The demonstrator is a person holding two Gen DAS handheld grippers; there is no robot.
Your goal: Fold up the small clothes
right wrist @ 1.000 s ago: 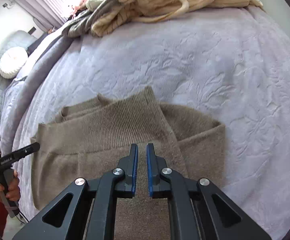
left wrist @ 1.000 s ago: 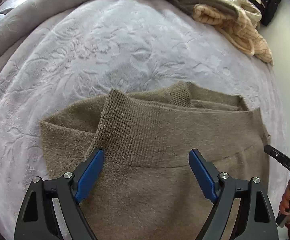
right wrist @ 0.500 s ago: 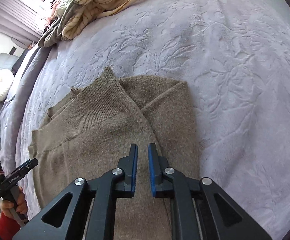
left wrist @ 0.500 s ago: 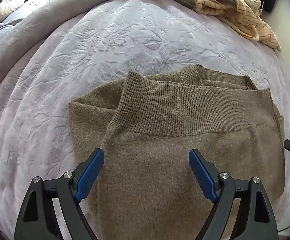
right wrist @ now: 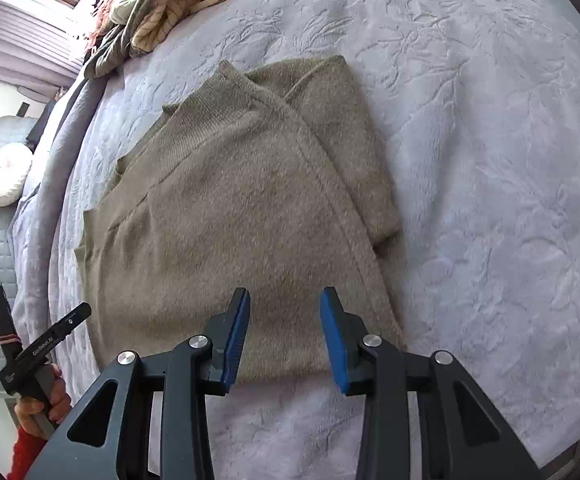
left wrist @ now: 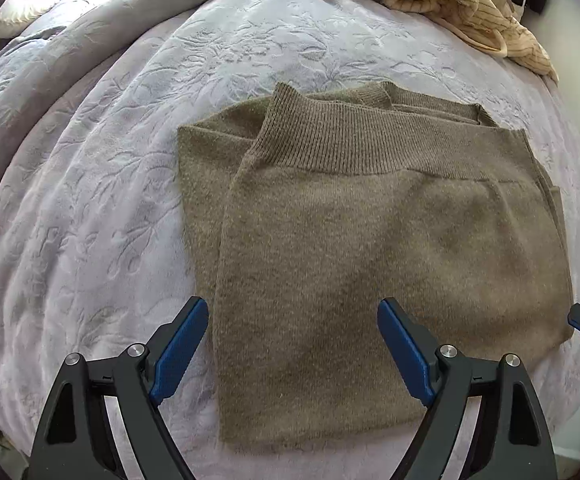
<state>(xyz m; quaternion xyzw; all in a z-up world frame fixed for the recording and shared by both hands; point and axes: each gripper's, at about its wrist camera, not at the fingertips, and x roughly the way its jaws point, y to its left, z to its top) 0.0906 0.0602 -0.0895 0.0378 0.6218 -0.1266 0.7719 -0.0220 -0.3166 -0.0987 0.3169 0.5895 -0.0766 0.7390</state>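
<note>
A folded olive knit sweater (left wrist: 370,248) is laid flat on the embossed lilac bedspread (left wrist: 89,220), its ribbed hem band (left wrist: 370,140) turned toward the heaped clothes (left wrist: 462,4) at the far edge. The left gripper (left wrist: 293,356) is held wide above the near edge, empty. The right gripper (right wrist: 284,336) is seen opening, with nothing clamped between its pads.

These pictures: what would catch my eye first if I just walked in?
A folded brown sweater lies flat in the middle of a pale embossed bedspread. Two black grippers with blue pads hang over its near edge, the left gripper wide open, the right gripper opening, both empty. A heap of clothes sits at the far edge.
</note>
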